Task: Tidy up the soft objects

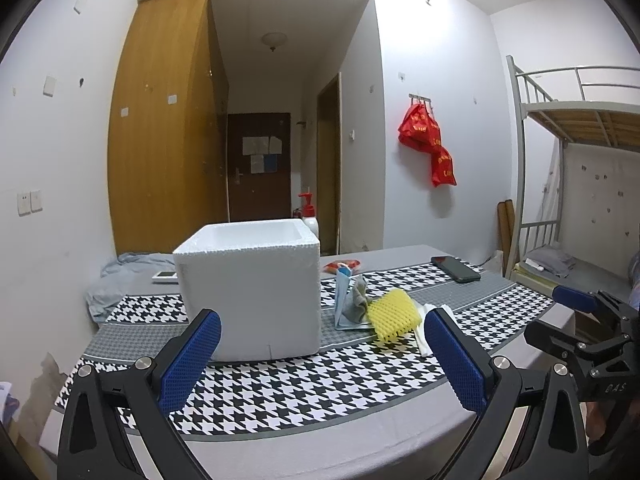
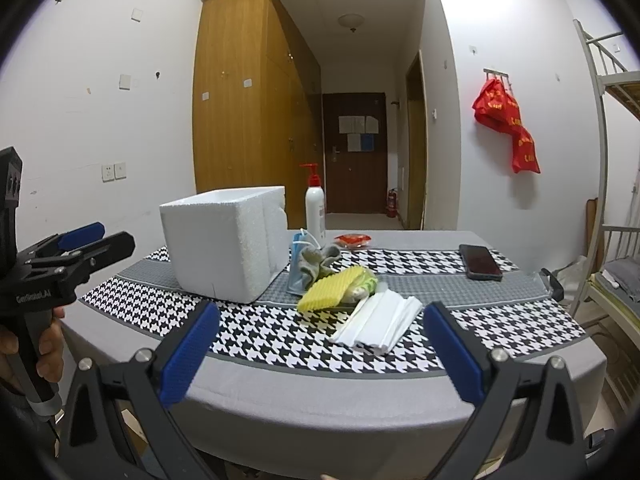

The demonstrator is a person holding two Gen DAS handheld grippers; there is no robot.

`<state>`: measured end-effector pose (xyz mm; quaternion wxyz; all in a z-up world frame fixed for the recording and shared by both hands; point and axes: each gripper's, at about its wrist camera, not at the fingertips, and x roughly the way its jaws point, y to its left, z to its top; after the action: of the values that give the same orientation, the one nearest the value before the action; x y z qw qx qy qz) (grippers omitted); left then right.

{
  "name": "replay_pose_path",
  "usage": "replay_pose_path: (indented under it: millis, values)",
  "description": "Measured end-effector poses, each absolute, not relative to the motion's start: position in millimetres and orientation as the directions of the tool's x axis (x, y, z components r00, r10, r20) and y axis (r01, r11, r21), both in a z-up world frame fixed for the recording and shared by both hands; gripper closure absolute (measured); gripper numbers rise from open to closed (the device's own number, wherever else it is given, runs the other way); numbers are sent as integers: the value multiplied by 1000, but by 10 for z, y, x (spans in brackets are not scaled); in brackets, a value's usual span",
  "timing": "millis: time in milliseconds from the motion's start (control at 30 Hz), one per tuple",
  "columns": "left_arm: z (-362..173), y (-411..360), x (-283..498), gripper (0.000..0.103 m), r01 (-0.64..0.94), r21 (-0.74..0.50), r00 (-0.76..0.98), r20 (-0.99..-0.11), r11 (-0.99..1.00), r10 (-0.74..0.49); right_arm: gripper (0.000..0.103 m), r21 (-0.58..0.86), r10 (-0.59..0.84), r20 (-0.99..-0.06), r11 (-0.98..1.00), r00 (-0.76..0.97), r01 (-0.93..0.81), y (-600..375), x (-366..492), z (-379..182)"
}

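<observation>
Both grippers, left and right, were held wide open and empty; folded white sheets (long axis pointing away) lay nearest the right one.

The left gripper body reads "GenRobot.AI"; the right gripper body shows "DAS". The red bags' yellow lettering is unreadable.

This is a dorm-style bedroom. A metal bunk bed stands at the right, tall wooden wardrobes line a short hallway to a dark entrance door, and red bags hang from wall hooks.
</observation>
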<state>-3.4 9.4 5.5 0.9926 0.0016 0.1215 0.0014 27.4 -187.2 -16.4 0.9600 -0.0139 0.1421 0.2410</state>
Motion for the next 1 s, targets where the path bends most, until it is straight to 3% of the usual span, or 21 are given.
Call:
replay_pose_path:
  millis: [1000]
  values:
    - [45, 189, -15, 1, -33, -27, 970, -240, 999, 26, 0, 39, 459, -274, 884, 845, -467, -1830, 271, -136]
